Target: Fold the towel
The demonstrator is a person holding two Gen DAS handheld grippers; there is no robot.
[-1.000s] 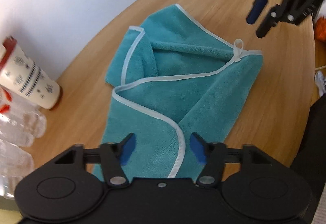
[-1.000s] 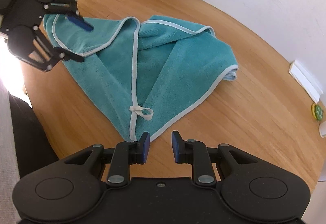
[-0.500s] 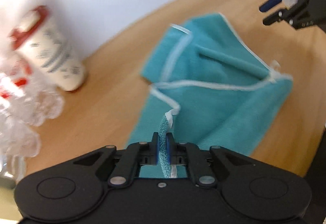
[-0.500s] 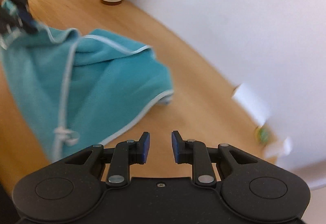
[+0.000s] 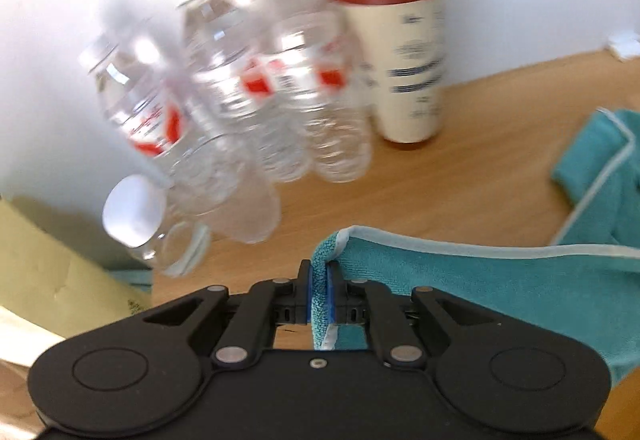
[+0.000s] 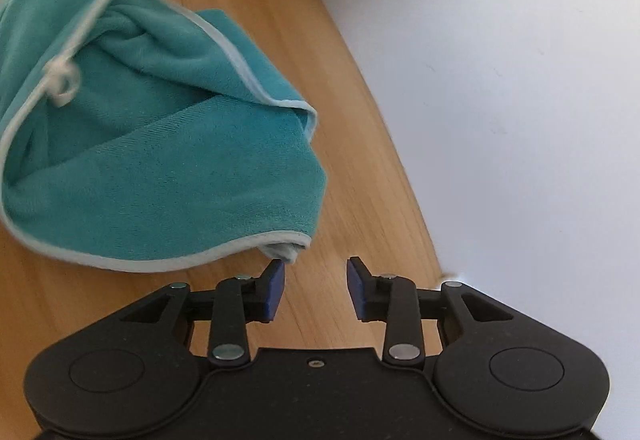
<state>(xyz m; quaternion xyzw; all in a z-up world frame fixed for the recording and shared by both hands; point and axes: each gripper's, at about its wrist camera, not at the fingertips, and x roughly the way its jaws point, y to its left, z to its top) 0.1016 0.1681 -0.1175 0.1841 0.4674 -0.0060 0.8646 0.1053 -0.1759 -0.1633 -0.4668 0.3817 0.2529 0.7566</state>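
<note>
Towel point(image 6: 168, 144), teal terry with a pale piped hem and a small hanging loop point(image 6: 62, 80), lies bunched on the wooden desk point(image 6: 352, 144), and its state is no longer what it was a second ago. Then both grippers hovered open above a loosely crumpled cloth; half a second ago the left one had closed on a hemmed edge, and now it has carried that edge up and away toward the desk's back edge by the wall, so a taut band of towel point(image 5: 500, 280) stretches from it across the left view. The right gripper meanwhile has dropped from well above the cloth to the opposite corner and widened its opening. I judge this as the spreading step: one corner secured, the second about to be taken, so the towel can be pulled flat before any fold.

The left gripper point(image 5: 320, 294) is clamped tight on the towel's hem, blue pads pressed on a ridge of pile. The right gripper point(image 6: 316, 288) stands spread wide and empty, its left pad just beside the tucked corner point(image 6: 286, 250), not visibly touching.

Beyond the held edge, blurred clear water bottles point(image 5: 248, 92) and a paper cup with a red lid point(image 5: 404, 40) stand near the wall, close to the left gripper's path.
</note>
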